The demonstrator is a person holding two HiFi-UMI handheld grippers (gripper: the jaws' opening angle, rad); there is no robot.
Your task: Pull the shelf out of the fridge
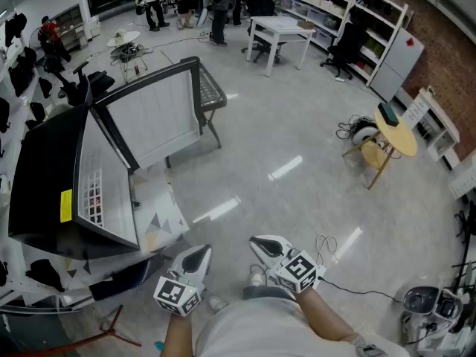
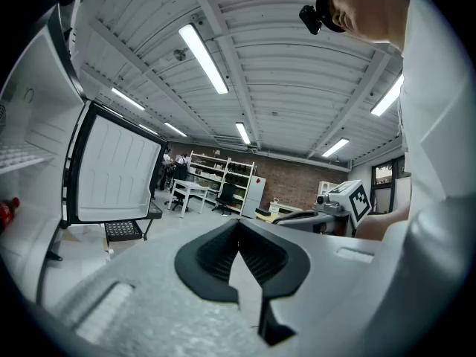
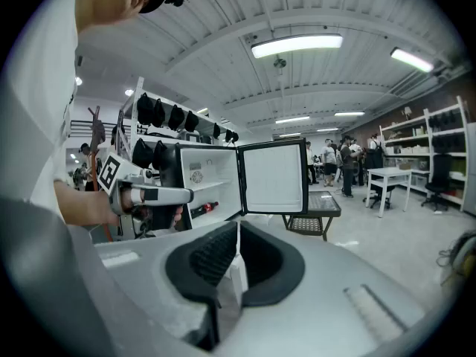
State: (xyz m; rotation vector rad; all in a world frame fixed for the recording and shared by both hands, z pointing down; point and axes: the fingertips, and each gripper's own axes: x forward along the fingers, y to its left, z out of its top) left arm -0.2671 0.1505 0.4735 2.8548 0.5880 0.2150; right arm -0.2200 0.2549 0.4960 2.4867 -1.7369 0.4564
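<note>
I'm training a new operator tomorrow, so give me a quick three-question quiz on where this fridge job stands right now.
1. True or false: the door of the fridge stands open.
2. Fill in: the shelf sits ___ the fridge.
3. The left hand-held gripper is: A) open and empty, B) shut on the shelf, C) shut and empty.
Key: 1 true; 2 inside; 3 C.

One fridge (image 1: 44, 188), one fridge shelf (image 3: 199, 194), two hand-held grippers (image 1: 197, 259) (image 1: 266, 245), one round yellow table (image 1: 399, 138).
</note>
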